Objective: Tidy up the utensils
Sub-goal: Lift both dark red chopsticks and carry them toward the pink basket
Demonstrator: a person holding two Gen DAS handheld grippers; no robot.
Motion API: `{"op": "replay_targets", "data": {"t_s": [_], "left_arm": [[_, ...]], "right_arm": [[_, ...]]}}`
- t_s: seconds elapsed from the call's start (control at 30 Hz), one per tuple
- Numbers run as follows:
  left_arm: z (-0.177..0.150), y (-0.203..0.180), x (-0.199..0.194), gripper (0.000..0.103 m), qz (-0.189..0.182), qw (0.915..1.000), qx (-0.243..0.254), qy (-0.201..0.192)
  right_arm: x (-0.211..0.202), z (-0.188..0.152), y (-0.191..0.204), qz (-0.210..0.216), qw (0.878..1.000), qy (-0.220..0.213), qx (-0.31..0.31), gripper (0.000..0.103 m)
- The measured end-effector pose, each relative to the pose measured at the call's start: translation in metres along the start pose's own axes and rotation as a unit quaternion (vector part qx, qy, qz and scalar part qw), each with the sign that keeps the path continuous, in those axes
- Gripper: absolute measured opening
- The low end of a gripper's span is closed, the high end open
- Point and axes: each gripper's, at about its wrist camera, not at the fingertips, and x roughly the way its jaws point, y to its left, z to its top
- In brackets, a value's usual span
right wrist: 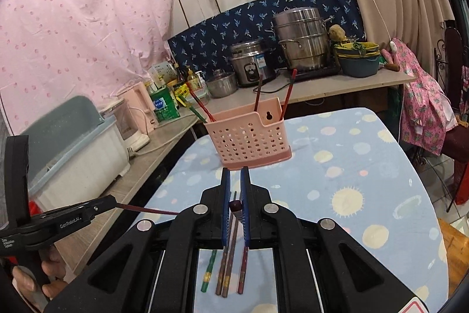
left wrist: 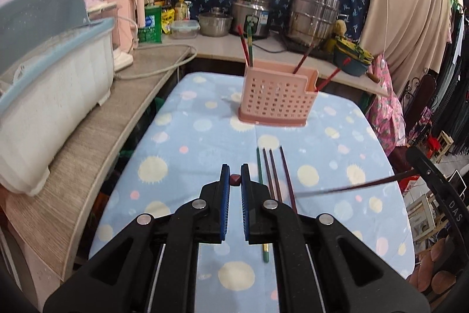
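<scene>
Left gripper (left wrist: 235, 179) clamped on one end of a dark red chopstick (left wrist: 351, 187); right gripper (right wrist: 235, 206) clamped on its other end (right wrist: 235, 206); stick spanning level between the two, clear of the cloth. Judged light, thin, rigid, lacquer-slick; prone to pivot if pinched at one tip only; safer hold nearer mid-shaft before tipping upright. Four more chopsticks (left wrist: 271, 176) lying side by side on the bench (left wrist: 187, 143), one green, the rest brown-red; cover soft, dotted, pale blue. Pink holder (left wrist: 277, 100) ahead: perforated plastic, boxy, stepped rim, already carrying four sticks leaning outward; likely tippy if knocked.
</scene>
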Motion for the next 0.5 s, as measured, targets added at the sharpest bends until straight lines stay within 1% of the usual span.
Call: {"op": "replay_targets", "data": {"t_s": [0.17,0.37,0.5], "left_arm": [[0.028,-0.007,0.000,0.007,-0.001,0.9999,0.004,-0.016],[0.065,-0.014,0.005,0.007,-0.025,0.9993,-0.006,-0.028],[0.099,-0.021,0.002,0.007,-0.034,0.9978,-0.012,-0.055]], "right_arm": [[0.007,0.026,-0.002,0.010,1.000,-0.011,0.004,0.007],[0.014,0.053,-0.002,0.019,0.999,-0.026,0.002,0.007],[0.022,0.081,-0.002,0.019,0.999,-0.046,-0.004,0.007]]}}
